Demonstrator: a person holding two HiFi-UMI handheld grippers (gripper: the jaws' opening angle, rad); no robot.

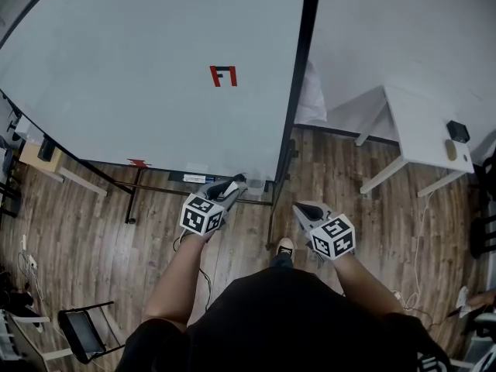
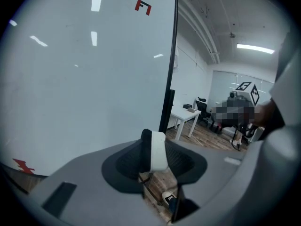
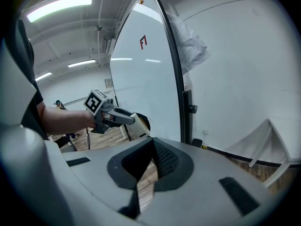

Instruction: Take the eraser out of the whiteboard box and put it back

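The eraser (image 2: 158,150), white with a black backing, stands upright between the jaws of my left gripper (image 2: 154,160), which is shut on it. In the head view my left gripper (image 1: 233,184) is just below the whiteboard's (image 1: 155,68) lower right corner, close to a dark tray (image 1: 194,178) on its bottom rail. The right gripper view shows the left gripper (image 3: 133,120) carrying the eraser (image 3: 140,123) in front of the board. My right gripper (image 1: 304,210) hangs over the wooden floor to the right of the board's black edge post; its jaws (image 3: 151,150) are shut on nothing.
A red magnet (image 1: 223,76) sticks to the board. A white cloth (image 1: 310,91) hangs behind its right edge. A white table (image 1: 422,130) with small dark items stands at the right wall. A folding chair (image 1: 81,332) sits at lower left. The stand's legs (image 1: 132,200) cross the floor.
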